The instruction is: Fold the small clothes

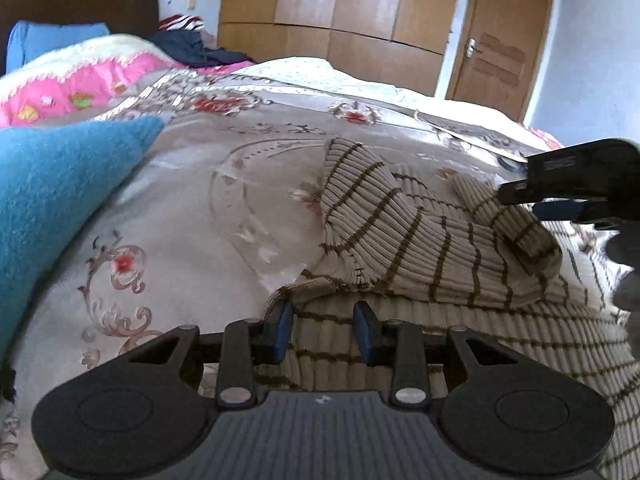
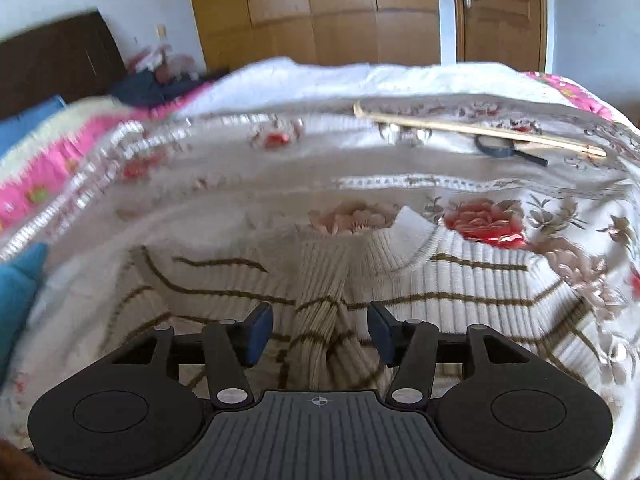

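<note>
Nearest in the left wrist view, the left gripper (image 1: 324, 330) is held low over the hem edge of the sweater (image 1: 432, 264). Its fingers (image 1: 285, 326) are set at a moderate gap; ribbed cloth is seen under and between them, but no pad is seen pressing on it, so no grip is judged.

In the right wrist view, the right gripper (image 2: 320, 330) is poised over the middle of the sweater (image 2: 472, 276). Its fingers (image 2: 260, 330) stand fairly wide, with a folded-in sleeve (image 2: 320, 300) lying between them, untouched by either pad as far as can be seen.

The sweater is laid flat on the bed (image 1: 192, 208), collar (image 2: 396, 248) away from the right camera. Both sleeves appear to have been brought inward across the body: one is seen lying over the chest (image 1: 360, 208), the other near the right gripper (image 1: 560, 196) at the frame edge.

Judgement: the sleeve folds are taken as done. The folding of the body, hem towards collar, is not yet done, and final smoothing is left.

Further off, a blue cloth (image 1: 60, 200) lies beside the work area. A stick (image 2: 480, 132) and a dark loop (image 2: 496, 150) rest near the far edge of the bed. Beyond that, a wardrobe (image 2: 320, 12) stands.
</note>
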A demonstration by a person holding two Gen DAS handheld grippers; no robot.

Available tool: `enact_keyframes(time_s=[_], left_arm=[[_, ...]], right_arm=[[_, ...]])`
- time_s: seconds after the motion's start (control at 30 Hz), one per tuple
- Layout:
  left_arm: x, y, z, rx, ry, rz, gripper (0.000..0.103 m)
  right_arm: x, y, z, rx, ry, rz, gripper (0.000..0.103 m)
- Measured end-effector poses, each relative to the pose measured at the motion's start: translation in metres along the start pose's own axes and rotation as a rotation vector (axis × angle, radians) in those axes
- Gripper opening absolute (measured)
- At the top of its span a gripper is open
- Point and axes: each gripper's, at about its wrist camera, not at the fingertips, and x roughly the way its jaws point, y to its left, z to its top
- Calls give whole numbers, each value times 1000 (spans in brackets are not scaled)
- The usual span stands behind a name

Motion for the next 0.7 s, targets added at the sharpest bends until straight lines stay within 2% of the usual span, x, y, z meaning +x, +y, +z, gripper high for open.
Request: enact_keyframes(time_s=[0.03,0.07,0.13,0.23,0.33,0.37,0.43,0.5,0.6,0.7], left_arm=[[1,2,1,-11,1,-2,44],[1,2,1,-14,1,-2,44],[0,2,0,-12,-4,0,44],[-1,5,1,-28,-11,9,44],[-1,13,2,-76,-19,21,44],[-1,16,3,-96,-19,20,44],[0,18,3,-113,-17,19,44],[0,14,2,-88,-18,32,44],[0,7,0,-42,-19,48,44],[2,3,-1,-20,-19,62,44]], right_arm=[[6,0,2,4,10,-5,24],[9,-2,5,19,17,-2,12],[5,-12,12,93,2,25,11],[-36,-37,19,232,-159,87,11],[-76,-73,-5,418,-313,140,12],[-77,-81,-16,436,-307,125,14],[-64,-92,-39,411,-224,40,16],[-53,-107,-60,441,-153,-15,17],[-55,-126,-76,552,-140,44,20],[-60,-128,-71,529,-159,49,20]])
